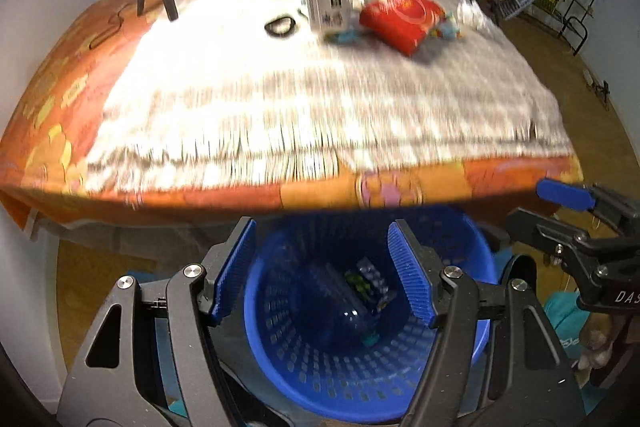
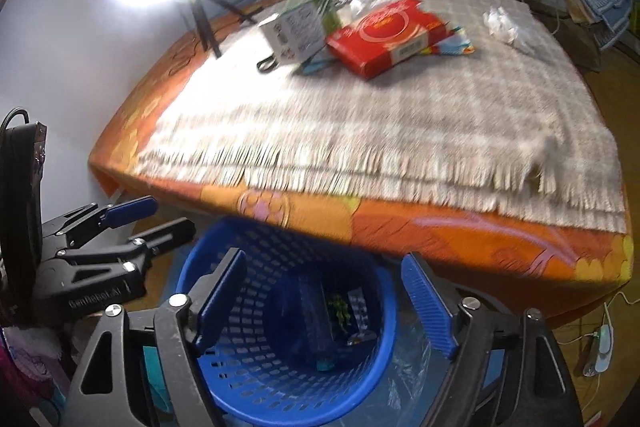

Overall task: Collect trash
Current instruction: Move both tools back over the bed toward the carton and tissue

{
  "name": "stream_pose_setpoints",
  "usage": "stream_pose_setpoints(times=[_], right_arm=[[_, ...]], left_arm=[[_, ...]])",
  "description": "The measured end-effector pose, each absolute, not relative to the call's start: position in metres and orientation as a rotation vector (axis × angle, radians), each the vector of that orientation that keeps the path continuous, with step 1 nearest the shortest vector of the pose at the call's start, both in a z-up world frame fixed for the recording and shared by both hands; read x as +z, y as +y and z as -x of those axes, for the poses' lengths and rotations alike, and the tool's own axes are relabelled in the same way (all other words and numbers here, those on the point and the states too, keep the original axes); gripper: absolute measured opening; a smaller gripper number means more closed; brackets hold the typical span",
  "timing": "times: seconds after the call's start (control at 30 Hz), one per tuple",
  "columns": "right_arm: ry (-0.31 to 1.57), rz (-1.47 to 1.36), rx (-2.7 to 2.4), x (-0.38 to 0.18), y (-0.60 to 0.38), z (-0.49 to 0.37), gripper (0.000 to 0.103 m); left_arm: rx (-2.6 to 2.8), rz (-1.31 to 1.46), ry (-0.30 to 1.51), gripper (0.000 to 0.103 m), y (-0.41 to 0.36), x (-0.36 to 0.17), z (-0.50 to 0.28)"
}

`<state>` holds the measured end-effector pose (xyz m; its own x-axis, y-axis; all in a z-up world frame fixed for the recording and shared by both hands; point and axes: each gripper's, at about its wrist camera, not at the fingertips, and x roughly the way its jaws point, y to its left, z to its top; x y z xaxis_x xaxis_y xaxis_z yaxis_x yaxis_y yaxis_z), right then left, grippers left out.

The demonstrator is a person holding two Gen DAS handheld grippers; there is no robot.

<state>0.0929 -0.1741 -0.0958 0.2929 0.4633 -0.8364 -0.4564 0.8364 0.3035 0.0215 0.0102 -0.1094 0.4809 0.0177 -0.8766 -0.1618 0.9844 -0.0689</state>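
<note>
two tools, both mine, both hanging over the blue basket [image 1: 360,367] on the floor at the foot of the bed [image 1: 400,195].

left wrist view: my left tool [image 1: 324,271] stands open and empty, its ribbed blue pads [image 1: 412,279] framing the perforated plastic basket, where a clear bottle [image 1: 352,315] and some wrappers already lie. the rest of the trash waits well apart on the fringed woven blanket [image 1: 280,99]: a glossy red box [image 1: 400,17], a white carton [image 1: 326,3], crumpled paper [image 1: 474,13]. i judge the soft blanket could bunch under a pad, so i'd pinch cloth along with trash.

right wrist view: my right tool [image 2: 324,299] gapes wide, nothing between the jaws. the flat red box [image 2: 384,35] leans on the carton [image 2: 294,29]; a careless grab could topple both. my left tool [image 2: 132,223] sits just beside the basket rim [image 2: 192,267], and the two could knock.
</note>
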Motion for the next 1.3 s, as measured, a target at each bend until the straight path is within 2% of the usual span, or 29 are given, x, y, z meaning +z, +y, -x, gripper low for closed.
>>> stream_pose_setpoints(times=[0.2, 0.3, 0.5, 0.63, 1.3], right_arm=[[1.120, -0.066, 0.570, -0.089, -0.186, -0.114, 0.084], [1.109, -0.083, 0.549, -0.083, -0.190, -0.124, 0.094], [1.051, -0.069, 0.504, -0.066, -0.199, -0.151, 0.094], [1.034, -0.055, 0.493, -0.058, -0.205, -0.175, 0.094], [0.991, 0.057, 0.354, -0.077, -0.249, -0.337, 0.094]], left_arm=[[0.105, 0.129, 1.026, 0.070, 0.012, -0.090, -0.044], [0.104, 0.113, 1.004, 0.070, 0.013, -0.082, -0.056], [0.100, 0.106, 0.965, 0.072, 0.017, -0.066, -0.082], [0.084, 0.130, 0.939, 0.084, 0.024, -0.060, -0.102], [0.134, 0.221, 0.928, 0.085, 0.050, -0.078, -0.204]])
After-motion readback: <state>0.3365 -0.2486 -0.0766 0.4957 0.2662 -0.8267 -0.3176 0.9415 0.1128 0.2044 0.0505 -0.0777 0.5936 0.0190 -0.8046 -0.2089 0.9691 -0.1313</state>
